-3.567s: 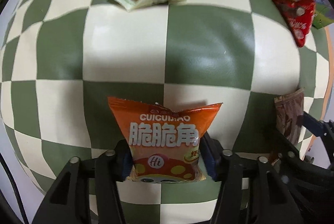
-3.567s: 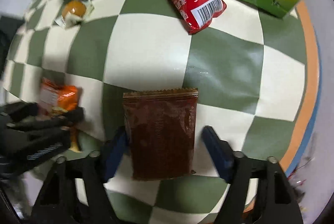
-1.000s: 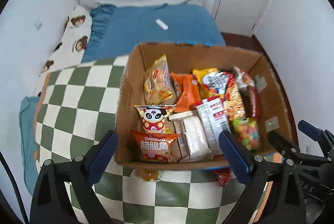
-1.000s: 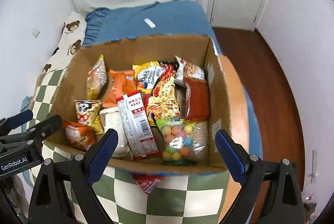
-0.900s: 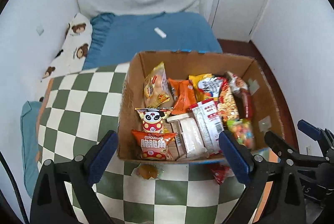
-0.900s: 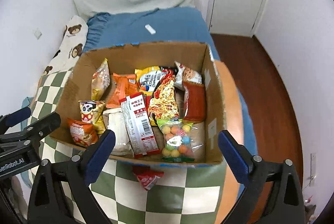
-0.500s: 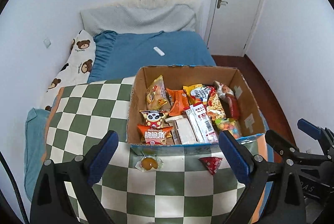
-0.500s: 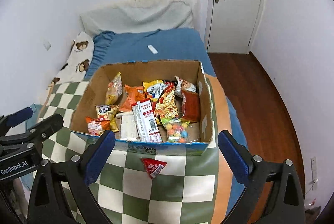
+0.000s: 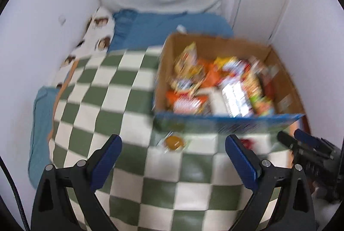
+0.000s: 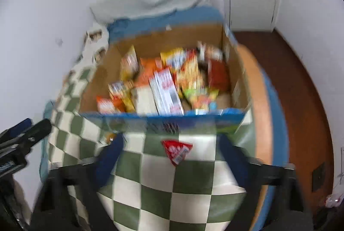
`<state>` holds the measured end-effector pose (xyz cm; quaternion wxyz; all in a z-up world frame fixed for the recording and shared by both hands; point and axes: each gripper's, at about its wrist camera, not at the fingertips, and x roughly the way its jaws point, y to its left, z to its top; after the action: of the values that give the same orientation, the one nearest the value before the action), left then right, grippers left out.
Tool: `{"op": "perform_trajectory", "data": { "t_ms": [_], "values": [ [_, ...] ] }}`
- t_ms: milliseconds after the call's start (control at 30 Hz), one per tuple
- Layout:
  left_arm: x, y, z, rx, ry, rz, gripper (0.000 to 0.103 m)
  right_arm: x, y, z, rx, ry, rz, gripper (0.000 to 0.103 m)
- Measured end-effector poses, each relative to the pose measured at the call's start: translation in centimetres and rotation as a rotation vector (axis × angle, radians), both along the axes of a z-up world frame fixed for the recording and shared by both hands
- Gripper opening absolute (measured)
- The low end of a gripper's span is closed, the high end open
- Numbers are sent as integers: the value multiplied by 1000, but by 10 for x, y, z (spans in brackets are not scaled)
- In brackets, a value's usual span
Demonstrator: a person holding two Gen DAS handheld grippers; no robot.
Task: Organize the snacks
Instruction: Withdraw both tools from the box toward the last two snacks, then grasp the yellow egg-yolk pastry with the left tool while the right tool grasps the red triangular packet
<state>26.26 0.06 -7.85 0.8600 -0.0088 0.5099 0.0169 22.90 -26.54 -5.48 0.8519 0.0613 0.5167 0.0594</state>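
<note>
Both views, motion-blurred. My left tool stands wide open and empty, the yellow snack just ahead between its tips. My right tool, its jaws just closing yet gripping nothing, has the red triangular packet between its tips. The cardboard box lies beyond. I should straddle each packet squarely before closing.

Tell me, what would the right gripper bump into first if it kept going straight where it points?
Probably the red triangular snack packet, lying between the right gripper's open jaws on the green-and-white checkered cloth. Blur makes depth uncertain.
</note>
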Motion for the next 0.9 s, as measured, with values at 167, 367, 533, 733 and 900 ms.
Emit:
{"op": "perform_trajectory", "data": {
  "t_ms": [167,367,533,733,900],
  "values": [
    [17,19,-75,-23,179,22,99,25,1,-84,41,159,-8,66],
    [43,22,-130,-69,292,12,98,40,14,-129,48,236,-9,67],
    [66,15,-157,-101,336,-8,92,49,19,-141,19,248,-13,66],
    [66,4,-179,-78,366,-54,57,48,30,-145,-43,240,19,59],
    [35,-1,-180,-87,390,-89,57,36,37,-144,-70,241,44,58]
  ]
}}
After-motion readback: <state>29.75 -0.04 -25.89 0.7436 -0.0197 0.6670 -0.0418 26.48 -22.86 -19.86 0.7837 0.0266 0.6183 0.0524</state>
